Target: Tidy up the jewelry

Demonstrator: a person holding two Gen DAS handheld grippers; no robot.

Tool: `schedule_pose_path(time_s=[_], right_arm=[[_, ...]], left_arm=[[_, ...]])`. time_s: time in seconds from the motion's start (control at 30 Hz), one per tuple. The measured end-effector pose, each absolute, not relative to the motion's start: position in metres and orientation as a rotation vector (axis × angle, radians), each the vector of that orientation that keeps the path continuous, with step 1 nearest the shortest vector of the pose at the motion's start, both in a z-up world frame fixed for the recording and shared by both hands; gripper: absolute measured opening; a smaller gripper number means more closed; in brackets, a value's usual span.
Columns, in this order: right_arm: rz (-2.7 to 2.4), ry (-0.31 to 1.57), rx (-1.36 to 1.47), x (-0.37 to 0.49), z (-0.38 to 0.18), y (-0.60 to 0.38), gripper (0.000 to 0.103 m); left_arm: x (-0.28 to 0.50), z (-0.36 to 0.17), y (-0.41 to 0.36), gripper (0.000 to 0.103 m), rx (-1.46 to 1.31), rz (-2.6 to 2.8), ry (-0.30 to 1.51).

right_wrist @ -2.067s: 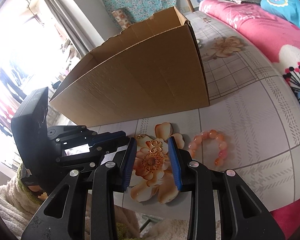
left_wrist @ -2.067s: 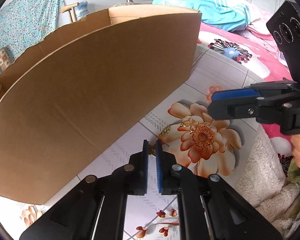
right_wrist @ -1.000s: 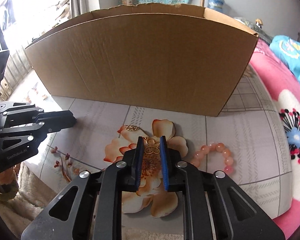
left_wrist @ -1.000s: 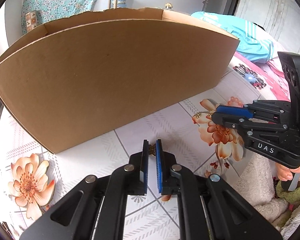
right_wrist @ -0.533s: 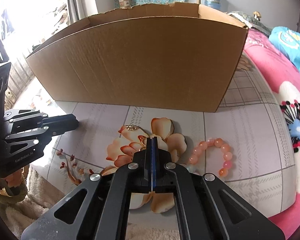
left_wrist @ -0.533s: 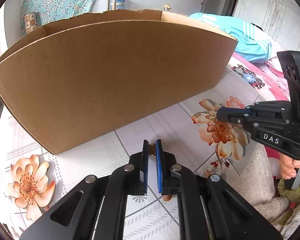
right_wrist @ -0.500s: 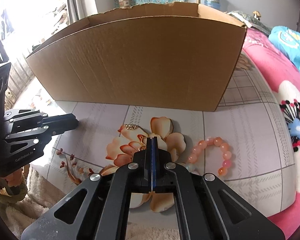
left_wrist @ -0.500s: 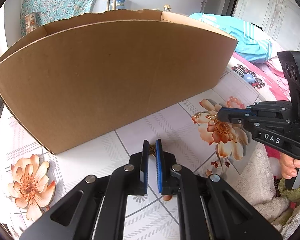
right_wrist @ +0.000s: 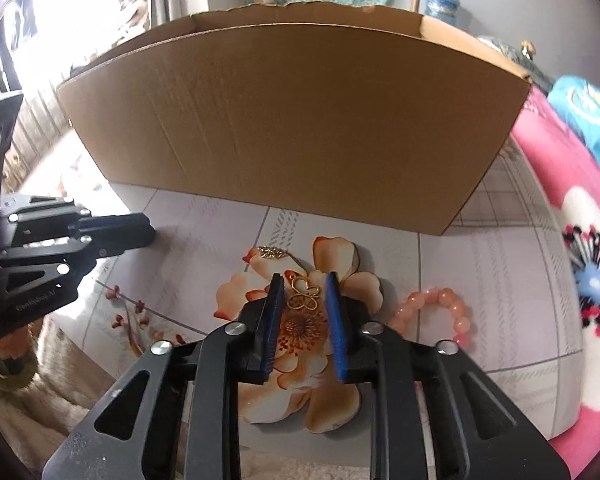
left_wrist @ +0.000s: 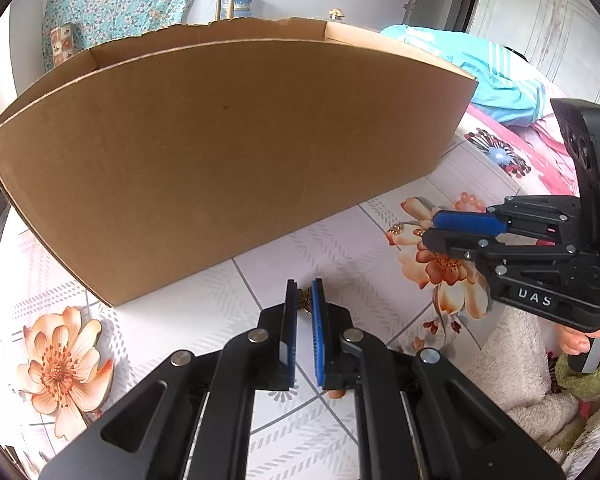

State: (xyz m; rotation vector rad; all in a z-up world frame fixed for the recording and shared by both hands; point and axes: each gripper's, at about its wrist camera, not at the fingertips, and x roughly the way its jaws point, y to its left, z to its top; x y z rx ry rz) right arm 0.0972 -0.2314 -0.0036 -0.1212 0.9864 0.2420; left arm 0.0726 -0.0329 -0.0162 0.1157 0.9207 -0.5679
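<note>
Right now I am holding my right gripper (right_wrist: 303, 294) low over the white tablecloth printed with orange flowers (right_wrist: 480, 256), its blue-padded fingers (right_wrist: 274, 312) standing apart. Between them, lying on the printed bloom, is a small gold openwork pendant on a fine chain (right_wrist: 304, 294); the pads are flanking it without pressing on it. A second gold filigree piece (right_wrist: 272, 252) is resting at about eleven o'clock from the pendant, joined to it by the thin chain. A bracelet of round pink and peach beads (right_wrist: 440, 308) is lying at three o'clock from my right gripper, apart from it.

With my other hand I am keeping the left gripper (left_wrist: 304, 300) just above the cloth, its blue pads (left_wrist: 318, 320) nearly together and clamped on a small gold trinket (left_wrist: 303, 301) that is peeking out at the tips. What exactly that piece is, I cannot tell.

Filling the twelve o'clock side of both views is a large open brown cardboard box (left_wrist: 228, 152), standing upright on the cloth just beyond the jewelry. From the left camera my right gripper is showing at three o'clock, with the bead bracelet just past its tips. A pink flowered blanket (right_wrist: 580, 240) is lying at three o'clock in the right view.
</note>
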Motion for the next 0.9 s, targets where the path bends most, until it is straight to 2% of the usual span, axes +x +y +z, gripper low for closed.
schedule_pose_path(time_s=[0.37, 0.4, 0.67, 0.77, 0.8, 0.83, 0.87, 0.9], right_arm=[[0.246, 0.992, -0.068, 0.104, 0.0, -0.239, 0.011], [0.246, 0.989, -0.067, 0.102, -0.003, -0.247, 0.001], [0.25, 0.98, -0.032, 0.094, 0.006, -0.259, 0.0], [0.274, 0.983, -0.019, 0.09, 0.006, -0.259, 0.004], [0.281, 0.983, -0.02, 0.09, 0.006, -0.261, 0.009], [0.287, 0.988, -0.023, 0.091, 0.005, -0.26, 0.02], [0.298, 0.993, -0.027, 0.092, 0.004, -0.26, 0.026], [0.312, 0.995, -0.035, 0.092, 0.004, -0.26, 0.026]], left_arm=[[0.073, -0.016, -0.033, 0.006, 0.108, -0.568, 0.918], [0.073, -0.016, -0.033, 0.006, 0.106, -0.568, 0.917], [0.066, -0.009, -0.027, 0.006, 0.095, -0.578, 0.893], [0.063, -0.009, -0.027, 0.006, 0.103, -0.576, 0.896], [0.062, -0.009, -0.027, 0.006, 0.107, -0.575, 0.897], [0.061, -0.009, -0.027, 0.006, 0.108, -0.575, 0.898], [0.061, -0.009, -0.027, 0.006, 0.109, -0.576, 0.897], [0.06, -0.009, -0.027, 0.006, 0.11, -0.575, 0.896]])
